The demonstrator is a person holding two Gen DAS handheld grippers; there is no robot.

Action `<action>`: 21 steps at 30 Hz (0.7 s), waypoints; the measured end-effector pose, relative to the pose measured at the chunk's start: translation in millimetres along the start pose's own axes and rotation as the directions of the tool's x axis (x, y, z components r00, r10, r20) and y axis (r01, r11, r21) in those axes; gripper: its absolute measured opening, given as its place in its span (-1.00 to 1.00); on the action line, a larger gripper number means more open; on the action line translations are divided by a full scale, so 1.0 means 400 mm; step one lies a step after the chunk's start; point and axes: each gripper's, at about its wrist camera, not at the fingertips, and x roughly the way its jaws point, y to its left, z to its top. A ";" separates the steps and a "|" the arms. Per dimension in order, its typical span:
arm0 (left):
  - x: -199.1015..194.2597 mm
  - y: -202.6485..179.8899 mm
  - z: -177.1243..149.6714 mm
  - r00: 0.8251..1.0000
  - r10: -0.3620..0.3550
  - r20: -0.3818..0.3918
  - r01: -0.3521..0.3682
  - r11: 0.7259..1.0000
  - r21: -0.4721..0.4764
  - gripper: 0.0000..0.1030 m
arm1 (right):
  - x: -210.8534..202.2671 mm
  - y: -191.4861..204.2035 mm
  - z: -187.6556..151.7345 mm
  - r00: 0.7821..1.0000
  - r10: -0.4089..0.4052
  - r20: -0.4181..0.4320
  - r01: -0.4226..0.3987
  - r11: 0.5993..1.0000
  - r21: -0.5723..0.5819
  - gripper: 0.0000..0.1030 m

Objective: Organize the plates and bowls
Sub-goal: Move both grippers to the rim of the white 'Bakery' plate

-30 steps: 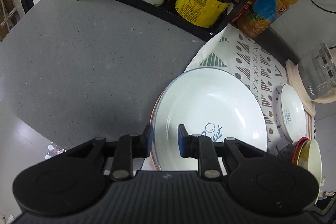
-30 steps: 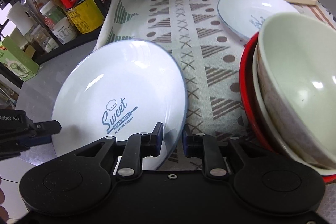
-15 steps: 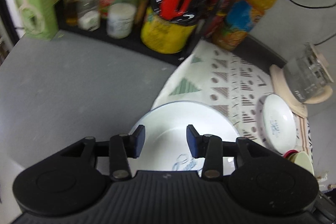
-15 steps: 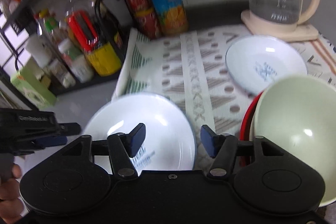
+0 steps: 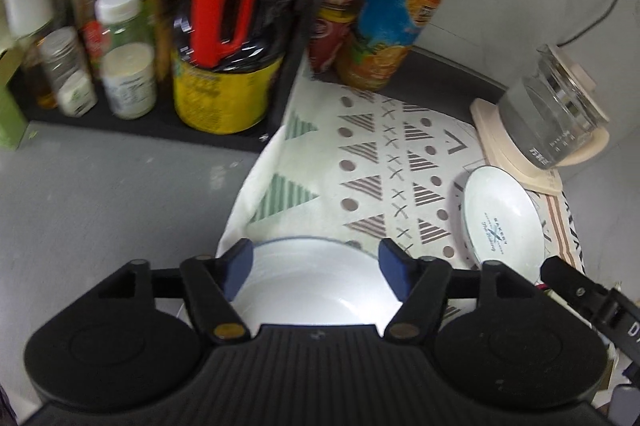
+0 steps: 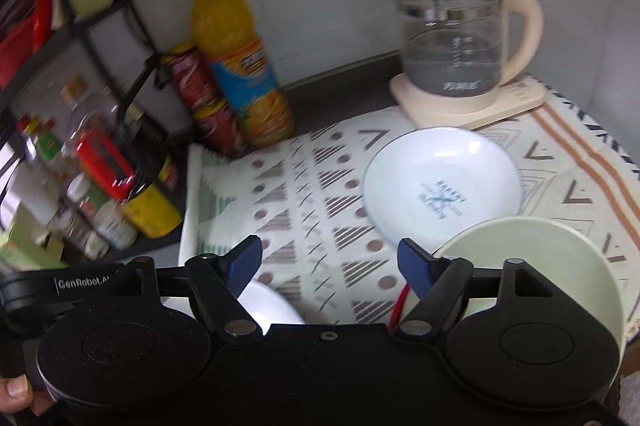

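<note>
Both grippers empty and spread above the mat, big plate lying below them.

The left gripper has its jaws wide apart, nothing between them; the large white plate lies flat under it at the near left corner of the patterned mat, which looks like the spot chosen to stack on. The right gripper is spread too and holds nothing (same plate peeks under its left finger). The small plate lies alone further back on the mat, just in front of the kettle, still apart from the big one, so it's likely next to collect. The green bowl sits nested in a red-rimmed dish at the right, just beside the small plate (bowls grouped apart from plates, I'd guess).
</note>
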 end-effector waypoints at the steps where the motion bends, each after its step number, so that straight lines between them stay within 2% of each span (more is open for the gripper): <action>1: 0.006 -0.006 0.005 1.000 -0.005 -0.004 0.005 1.000 0.013 0.43 | -0.002 -0.003 0.002 1.000 -0.013 0.006 0.013 1.000 0.010 0.52; 6: 0.042 -0.044 0.027 0.998 -0.050 -0.042 0.052 0.996 0.070 0.46 | -0.013 -0.029 0.016 0.997 -0.068 0.028 0.066 0.995 0.074 0.67; 15: 0.074 -0.126 0.043 0.991 -0.107 -0.076 0.115 0.987 0.110 0.47 | -0.031 -0.099 0.034 0.989 -0.149 0.014 0.145 0.977 0.157 0.73; 21: 0.111 -0.181 0.047 0.986 -0.129 -0.105 0.140 0.985 0.104 0.47 | -0.024 -0.151 0.054 0.985 -0.174 -0.019 0.175 0.971 0.166 0.77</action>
